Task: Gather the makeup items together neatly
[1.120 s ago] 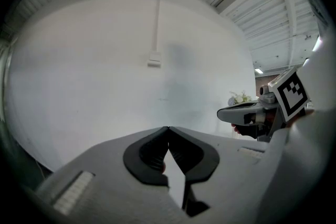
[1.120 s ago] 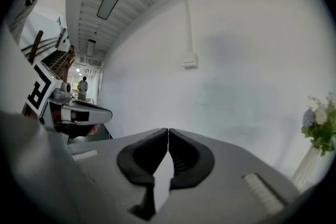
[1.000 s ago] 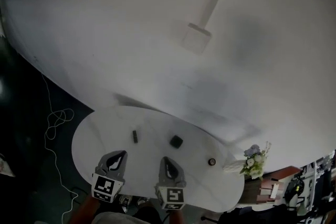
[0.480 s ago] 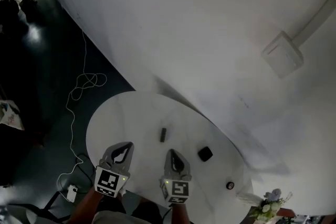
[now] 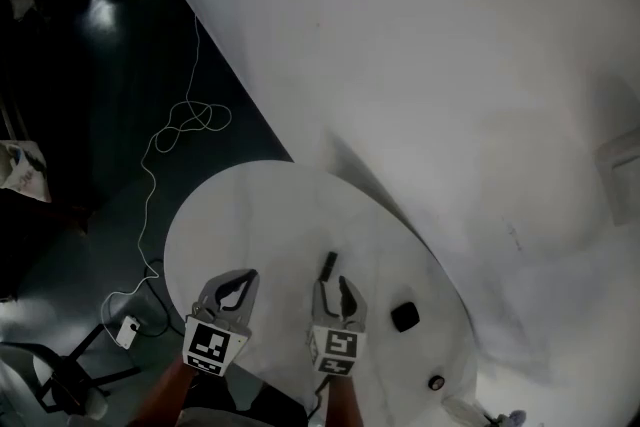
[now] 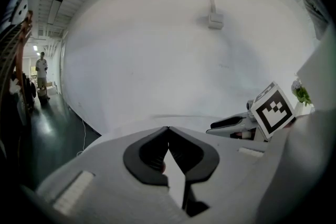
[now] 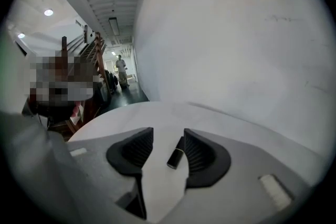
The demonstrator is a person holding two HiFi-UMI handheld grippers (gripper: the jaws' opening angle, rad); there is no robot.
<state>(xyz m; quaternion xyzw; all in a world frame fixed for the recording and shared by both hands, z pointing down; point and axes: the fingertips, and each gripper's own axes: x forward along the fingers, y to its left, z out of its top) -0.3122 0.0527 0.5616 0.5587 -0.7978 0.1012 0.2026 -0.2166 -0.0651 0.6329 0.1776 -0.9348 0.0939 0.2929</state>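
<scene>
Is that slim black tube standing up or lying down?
Lying down: the tube rests flat along its length on the white table.

Table [image 5: 250, 215] smooth, white, faint sheen; dark tube [image 7: 175, 153] smooth plastic.

Table [image 5: 230, 225] left bare; compact [image 5: 404, 316] right (wall [image 5: 450, 65] behind).

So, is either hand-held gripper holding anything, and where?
Nothing held. Left hand-held gripper: shut, empty. Right hand-held gripper: jaws just opening, dark tube seen between them, not gripped.
</scene>
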